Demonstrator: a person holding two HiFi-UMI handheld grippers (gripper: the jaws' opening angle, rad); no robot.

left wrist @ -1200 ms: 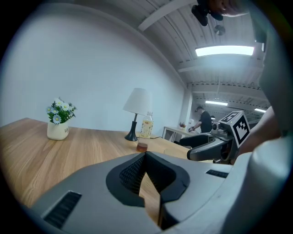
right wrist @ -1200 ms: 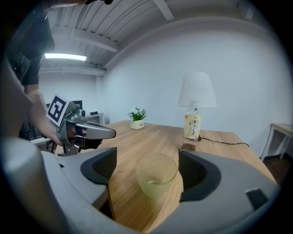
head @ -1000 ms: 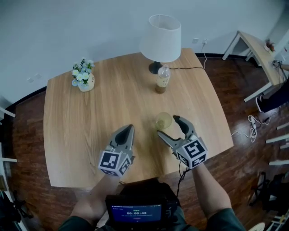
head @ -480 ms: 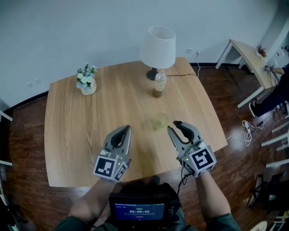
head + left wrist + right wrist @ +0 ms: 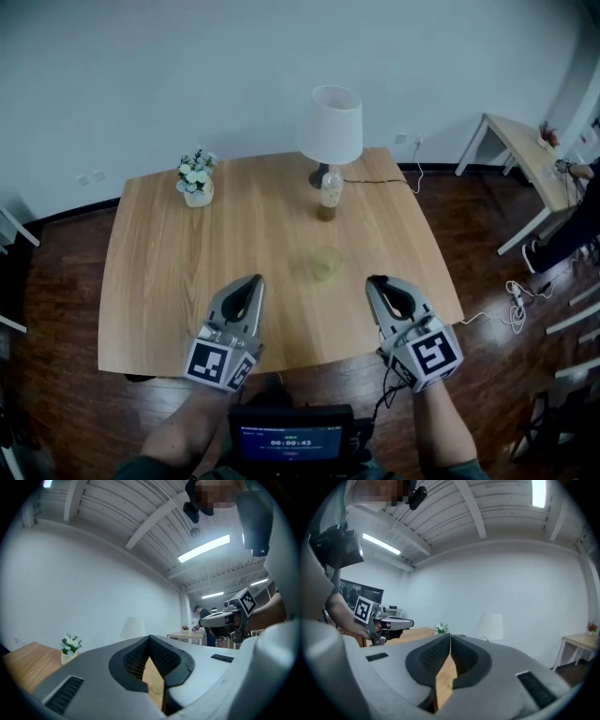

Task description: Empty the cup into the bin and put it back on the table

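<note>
Risk: pale green translucent plastic cup (image 5: pixel 325 263) looks light; stray forward sweep of either gripper could tip it, or shove it toward clear plastic bottle (image 5: pixel 329 192) at its 12 o'clock.
Cup upright on light wooden desk (image 5: pixel 159 272), 12 o'clock of grippers, well apart from both.
Left gripper (image 5: pixel 253 280) clenched, empty.
Right gripper (image 5: pixel 377 281) jaws just been closing, nothing between them.
Cup contents: cannot tell.
Bottle: brownish liquid in lower part.
Bin not in view.

Bright ceiling strip lights (image 5: pixel 204 549) glare; gripper views bend strongly at edges.
</note>
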